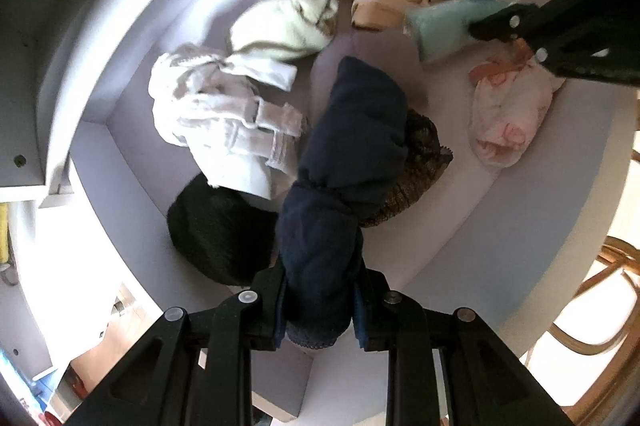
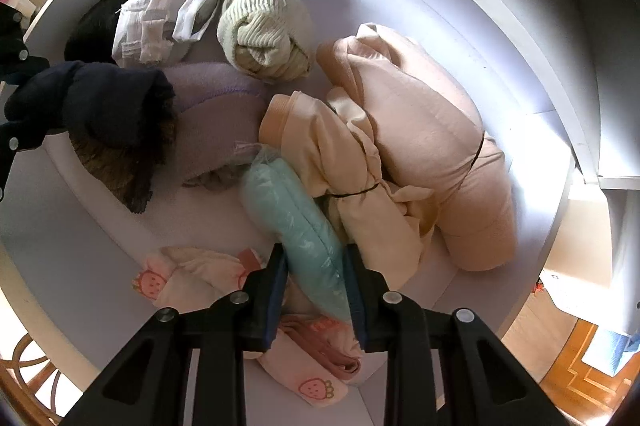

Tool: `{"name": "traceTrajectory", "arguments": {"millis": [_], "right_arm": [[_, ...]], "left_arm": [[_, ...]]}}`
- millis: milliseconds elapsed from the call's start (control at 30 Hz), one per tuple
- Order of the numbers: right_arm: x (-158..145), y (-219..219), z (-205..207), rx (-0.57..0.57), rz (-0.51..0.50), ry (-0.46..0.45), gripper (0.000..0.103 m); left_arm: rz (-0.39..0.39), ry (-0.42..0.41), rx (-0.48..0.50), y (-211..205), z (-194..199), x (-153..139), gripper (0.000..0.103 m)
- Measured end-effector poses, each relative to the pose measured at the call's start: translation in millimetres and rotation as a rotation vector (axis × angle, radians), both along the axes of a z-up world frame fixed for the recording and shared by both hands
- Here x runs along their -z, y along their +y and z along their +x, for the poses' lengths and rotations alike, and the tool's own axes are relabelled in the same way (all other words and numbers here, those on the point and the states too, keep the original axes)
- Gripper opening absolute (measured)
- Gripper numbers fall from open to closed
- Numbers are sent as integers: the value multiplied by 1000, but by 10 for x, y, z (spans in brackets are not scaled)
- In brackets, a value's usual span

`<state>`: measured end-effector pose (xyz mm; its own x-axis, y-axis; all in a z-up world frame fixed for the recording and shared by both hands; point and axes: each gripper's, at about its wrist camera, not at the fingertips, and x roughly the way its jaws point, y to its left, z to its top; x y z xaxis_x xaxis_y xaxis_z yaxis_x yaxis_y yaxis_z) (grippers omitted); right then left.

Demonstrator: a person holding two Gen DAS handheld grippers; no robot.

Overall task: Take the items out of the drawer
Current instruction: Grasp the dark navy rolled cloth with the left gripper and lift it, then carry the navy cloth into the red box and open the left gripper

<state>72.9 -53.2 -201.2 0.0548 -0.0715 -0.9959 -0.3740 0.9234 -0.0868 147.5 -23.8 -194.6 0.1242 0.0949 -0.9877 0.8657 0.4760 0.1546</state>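
An open white drawer [image 1: 100, 130] holds several rolled and bundled clothes. My left gripper [image 1: 320, 300] is shut on a navy blue cloth bundle [image 1: 352, 146], which hangs above the drawer floor. My right gripper [image 2: 316, 290] is shut on a pale teal packet [image 2: 296, 222] wrapped in clear film; it shows blurred at the upper right of the left wrist view as the teal packet [image 1: 440, 22]. The navy bundle [image 2: 96, 102] appears at the left of the right wrist view, held by the left gripper's black fingers [image 2: 16, 142].
In the drawer lie a white crumpled garment [image 1: 216, 114], a cream knit roll [image 2: 264, 34], a peach bundle [image 2: 424, 146], strawberry-print pink cloth [image 2: 224, 278], a black item [image 1: 220, 230], a brown patterned piece [image 1: 416, 170] and a lilac roll [image 2: 216, 122]. A wooden chair [image 1: 600, 290] stands outside.
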Motion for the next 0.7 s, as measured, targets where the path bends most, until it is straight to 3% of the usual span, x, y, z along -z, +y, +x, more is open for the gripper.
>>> {"name": "traceTrajectory", "arguments": {"millis": [433,700], "right_arm": [[-4,-6,3,6,3,0,27],[16,-3,4,7,2,3,27]], "left_arm": [[-138,-95,-23,-78,6,-824,25],[-232,-176,-133,-81,71,-1447,25]]}}
